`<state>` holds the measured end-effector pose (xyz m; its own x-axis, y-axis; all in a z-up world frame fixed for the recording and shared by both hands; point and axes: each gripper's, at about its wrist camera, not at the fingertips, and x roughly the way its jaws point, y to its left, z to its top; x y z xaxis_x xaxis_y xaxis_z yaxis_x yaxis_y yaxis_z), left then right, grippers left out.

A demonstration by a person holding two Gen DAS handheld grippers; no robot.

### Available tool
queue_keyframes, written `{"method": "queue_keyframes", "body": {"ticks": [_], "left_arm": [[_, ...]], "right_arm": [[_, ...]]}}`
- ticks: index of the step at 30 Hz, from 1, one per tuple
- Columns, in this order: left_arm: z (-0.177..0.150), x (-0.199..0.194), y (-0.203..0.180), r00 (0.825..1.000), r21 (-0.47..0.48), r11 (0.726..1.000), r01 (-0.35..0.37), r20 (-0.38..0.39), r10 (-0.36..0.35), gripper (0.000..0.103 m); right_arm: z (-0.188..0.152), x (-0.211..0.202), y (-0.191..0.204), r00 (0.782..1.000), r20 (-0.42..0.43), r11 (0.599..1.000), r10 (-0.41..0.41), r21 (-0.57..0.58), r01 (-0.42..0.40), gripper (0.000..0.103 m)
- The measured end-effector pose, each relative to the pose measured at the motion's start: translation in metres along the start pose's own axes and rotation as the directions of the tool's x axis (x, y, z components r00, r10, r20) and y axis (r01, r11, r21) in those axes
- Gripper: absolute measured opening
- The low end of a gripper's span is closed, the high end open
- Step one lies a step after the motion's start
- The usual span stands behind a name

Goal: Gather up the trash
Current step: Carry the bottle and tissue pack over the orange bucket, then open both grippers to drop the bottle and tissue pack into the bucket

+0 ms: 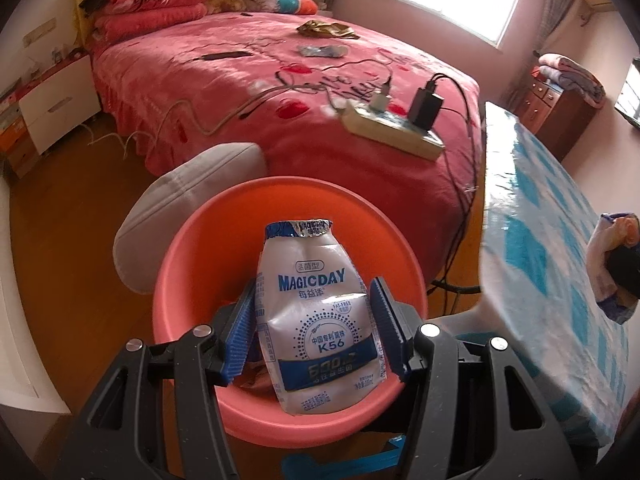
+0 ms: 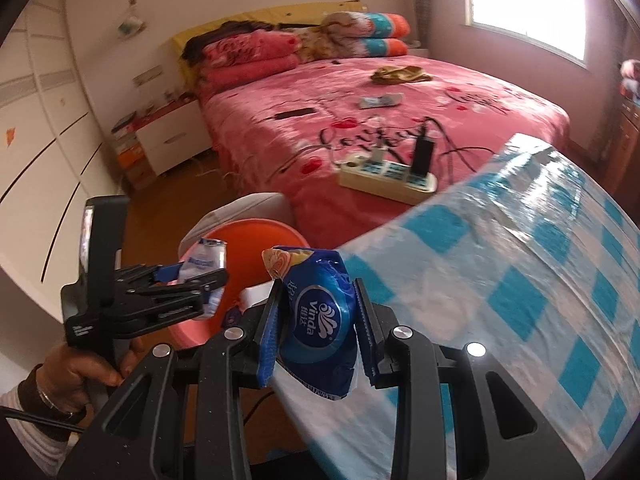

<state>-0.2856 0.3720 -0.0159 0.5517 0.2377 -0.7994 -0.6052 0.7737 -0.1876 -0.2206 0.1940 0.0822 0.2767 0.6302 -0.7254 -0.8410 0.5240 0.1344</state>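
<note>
The left gripper (image 1: 314, 322) clamps a crushed white plastic drink bottle (image 1: 316, 320) with a crinkled foil lid, printed "MAGICDAY" and "K56" in blue, above a smooth round pink basin (image 1: 192, 264). The right gripper (image 2: 316, 328) pinches a crumpled glossy blue "Vinda" tissue wrapper (image 2: 320, 320) at the edge of the blue-and-white checked table (image 2: 540, 280).

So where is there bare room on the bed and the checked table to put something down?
The checked table is bare across all that shows. On the bed, the pink stretch between the pillows and the power strip is free. It is crowded around the strip with its chargers and cables, and near the wrappers toward the window.
</note>
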Motion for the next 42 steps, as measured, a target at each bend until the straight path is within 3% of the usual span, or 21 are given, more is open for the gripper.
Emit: {"method": "queue_keyframes", "body": {"ticks": [13, 26, 28, 31, 33, 35, 42], "left_arm": [[-0.005, 0.019, 0.027, 0.998, -0.03, 0.998, -0.048, -0.045, 0.047, 0.057], [-0.01, 0.032, 0.039, 0.995, -0.047, 0.997, -0.062, -0.074, 0.059, 0.057], [-0.01, 0.034, 0.039, 0.995, -0.047, 0.997, -0.065, -0.076, 0.061, 0.057], [-0.01, 0.037, 0.04, 0.995, -0.046, 0.997, -0.069, -0.081, 0.066, 0.057], [-0.01, 0.039, 0.04, 0.994, -0.042, 0.997, -0.07, -0.087, 0.066, 0.058], [-0.009, 0.039, 0.039, 0.994, -0.04, 0.997, -0.067, -0.089, 0.063, 0.062], [-0.008, 0.038, 0.029, 0.993, -0.016, 0.996, -0.084, -0.08, 0.082, 0.084]], "right_arm": [[0.012, 0.046, 0.051, 0.993, -0.086, 0.989, 0.077, -0.119, -0.086, 0.035], [0.017, 0.081, 0.081, 0.991, -0.116, 0.972, 0.073, -0.215, -0.097, 0.036], [0.016, 0.085, 0.086, 0.992, -0.112, 0.968, 0.058, -0.238, -0.084, 0.039], [0.013, 0.089, 0.09, 0.995, -0.097, 0.96, 0.034, -0.273, -0.06, 0.054], [0.011, 0.088, 0.088, 0.996, -0.081, 0.96, 0.025, -0.275, -0.046, 0.075], [0.011, 0.086, 0.083, 0.998, -0.061, 0.965, 0.009, -0.262, -0.025, 0.087], [0.009, 0.074, 0.063, 0.999, -0.031, 0.978, -0.038, -0.207, 0.031, 0.09]]}}
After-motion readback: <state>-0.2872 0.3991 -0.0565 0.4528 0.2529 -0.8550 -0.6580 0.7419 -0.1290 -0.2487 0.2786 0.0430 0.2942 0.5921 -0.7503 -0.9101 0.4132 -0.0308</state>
